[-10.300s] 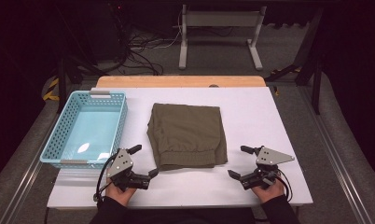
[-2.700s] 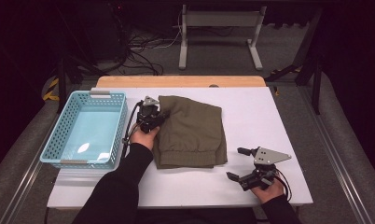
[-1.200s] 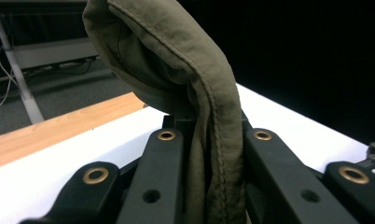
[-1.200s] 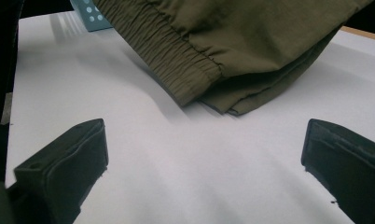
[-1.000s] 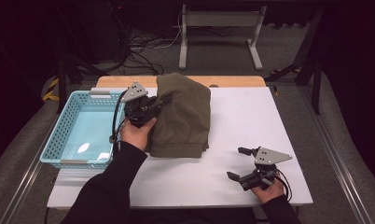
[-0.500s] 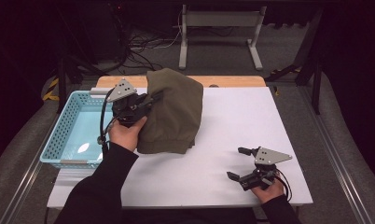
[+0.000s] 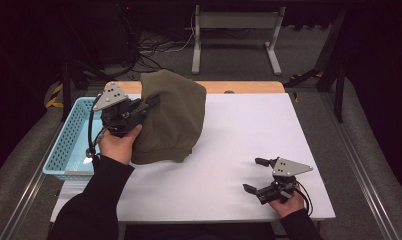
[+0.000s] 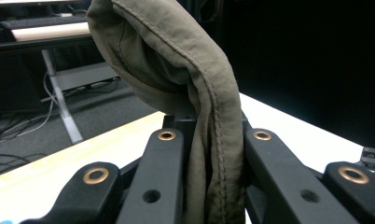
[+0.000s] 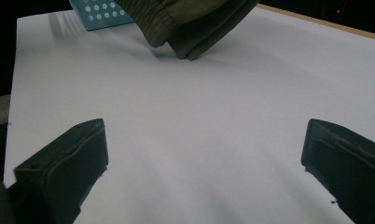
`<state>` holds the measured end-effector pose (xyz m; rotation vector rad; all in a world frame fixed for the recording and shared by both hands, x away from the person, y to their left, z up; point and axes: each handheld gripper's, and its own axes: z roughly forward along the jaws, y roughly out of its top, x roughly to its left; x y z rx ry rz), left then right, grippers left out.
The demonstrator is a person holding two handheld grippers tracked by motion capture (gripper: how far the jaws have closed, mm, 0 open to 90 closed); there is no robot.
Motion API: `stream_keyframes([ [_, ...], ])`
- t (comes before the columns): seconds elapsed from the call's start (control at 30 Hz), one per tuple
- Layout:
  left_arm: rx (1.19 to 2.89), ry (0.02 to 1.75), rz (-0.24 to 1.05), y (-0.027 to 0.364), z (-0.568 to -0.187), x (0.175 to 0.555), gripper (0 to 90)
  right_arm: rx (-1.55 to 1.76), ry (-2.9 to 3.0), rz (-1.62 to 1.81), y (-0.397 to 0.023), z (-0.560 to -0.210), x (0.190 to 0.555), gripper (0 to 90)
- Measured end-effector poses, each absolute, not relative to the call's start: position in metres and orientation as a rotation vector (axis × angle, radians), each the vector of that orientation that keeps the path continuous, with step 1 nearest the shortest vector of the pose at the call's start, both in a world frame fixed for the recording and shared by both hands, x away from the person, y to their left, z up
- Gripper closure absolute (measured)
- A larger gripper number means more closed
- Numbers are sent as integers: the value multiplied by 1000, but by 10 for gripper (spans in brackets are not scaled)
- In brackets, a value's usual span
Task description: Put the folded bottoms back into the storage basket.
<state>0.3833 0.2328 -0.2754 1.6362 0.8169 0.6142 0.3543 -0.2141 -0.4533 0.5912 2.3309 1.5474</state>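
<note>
Olive cloth (image 7: 171, 117) hangs limp, soft; my left hand-held gripper (image 7: 134, 111) pinches its seamed edge, right hand-held gripper (image 7: 263, 176) gapes empty.

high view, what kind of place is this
Probably a lab or data-recording workspace: a bare white table in a dark room, cables on the floor behind, and a person using handheld tongs, the left lifting an olive garment.
</note>
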Motion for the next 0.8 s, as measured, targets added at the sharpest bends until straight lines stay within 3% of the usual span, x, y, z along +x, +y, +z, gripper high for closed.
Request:
stream_keyframes([
  [0.8,1651,879,657,287,-263,353,823,594,2333,1547,-213,-454,354,12],
])
